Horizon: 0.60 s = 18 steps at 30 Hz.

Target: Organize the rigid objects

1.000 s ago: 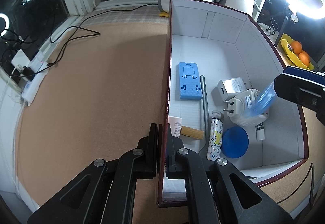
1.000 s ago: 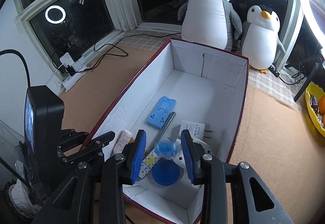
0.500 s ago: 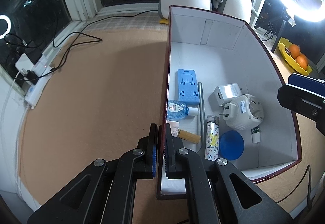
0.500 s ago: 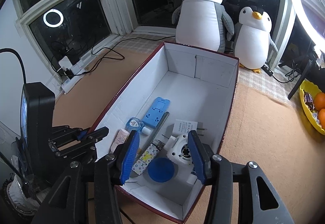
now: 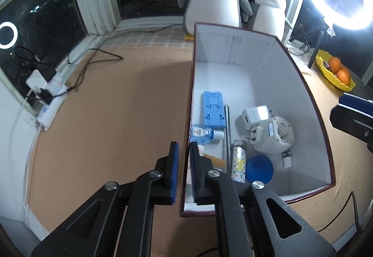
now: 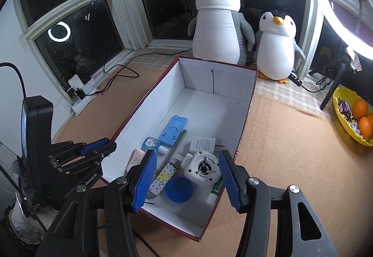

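Left wrist view alone: left tool (image 5: 183,154) straddling box wall (image 5: 189,117), unclamped; right tool (image 6: 186,179) wide apart.

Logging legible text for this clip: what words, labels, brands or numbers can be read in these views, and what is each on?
"Robot.AI", partly cut off at its start: white print on the black left gripper.
White flat charger's printed label: too small to read.
Small clear blue-liquid bottle's red-and-white label: blurred.
White round plug adapter's sticker: unreadable.
Patterned white cylinder: monogram-style marks, no readable word.
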Motion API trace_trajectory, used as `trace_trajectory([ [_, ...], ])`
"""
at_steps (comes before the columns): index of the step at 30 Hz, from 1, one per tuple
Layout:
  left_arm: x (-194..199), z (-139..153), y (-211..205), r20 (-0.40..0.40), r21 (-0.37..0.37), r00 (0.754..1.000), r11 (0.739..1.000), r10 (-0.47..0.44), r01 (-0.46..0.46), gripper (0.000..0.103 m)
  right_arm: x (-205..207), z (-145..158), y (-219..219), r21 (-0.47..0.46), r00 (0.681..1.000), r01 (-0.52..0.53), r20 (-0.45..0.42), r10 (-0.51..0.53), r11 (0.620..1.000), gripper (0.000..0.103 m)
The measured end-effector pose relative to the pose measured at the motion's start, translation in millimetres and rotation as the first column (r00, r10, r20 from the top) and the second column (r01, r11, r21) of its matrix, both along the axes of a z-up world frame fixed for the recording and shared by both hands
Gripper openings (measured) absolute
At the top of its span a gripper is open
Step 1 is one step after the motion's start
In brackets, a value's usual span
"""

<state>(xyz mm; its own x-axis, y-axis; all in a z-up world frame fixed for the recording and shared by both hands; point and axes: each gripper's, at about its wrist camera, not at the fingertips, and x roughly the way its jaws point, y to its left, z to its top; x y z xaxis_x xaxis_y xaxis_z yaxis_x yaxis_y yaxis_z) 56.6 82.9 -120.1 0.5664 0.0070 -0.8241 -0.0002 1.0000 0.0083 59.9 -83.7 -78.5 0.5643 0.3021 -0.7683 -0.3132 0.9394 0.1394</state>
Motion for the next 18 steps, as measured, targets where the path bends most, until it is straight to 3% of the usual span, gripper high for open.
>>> trace_trajectory([
  [8,-8.8,22.5,3.7,0.063,0.009,0.998,1.000,0.016,-0.017,0.017,-10.9,12.0,-26.7,0.040,0.998,0.062,0.023,-0.063,0.997,0.057],
  [12,-15.3,33.2,-1.5,0.087,0.008,0.996,1.000,-0.001,0.000,0.017,-18.7,18.4,-41.8,0.062,0.993,0.111,0.035,-0.113,0.992,0.067],
  [18,-26.3,51.7,-19.4,0.126,-0.013,0.991,0.999,-0.041,0.043,0.042,-34.7,26.9,-60.1,0.052,0.980,0.180,0.083,-0.184,0.982,0.073],
])
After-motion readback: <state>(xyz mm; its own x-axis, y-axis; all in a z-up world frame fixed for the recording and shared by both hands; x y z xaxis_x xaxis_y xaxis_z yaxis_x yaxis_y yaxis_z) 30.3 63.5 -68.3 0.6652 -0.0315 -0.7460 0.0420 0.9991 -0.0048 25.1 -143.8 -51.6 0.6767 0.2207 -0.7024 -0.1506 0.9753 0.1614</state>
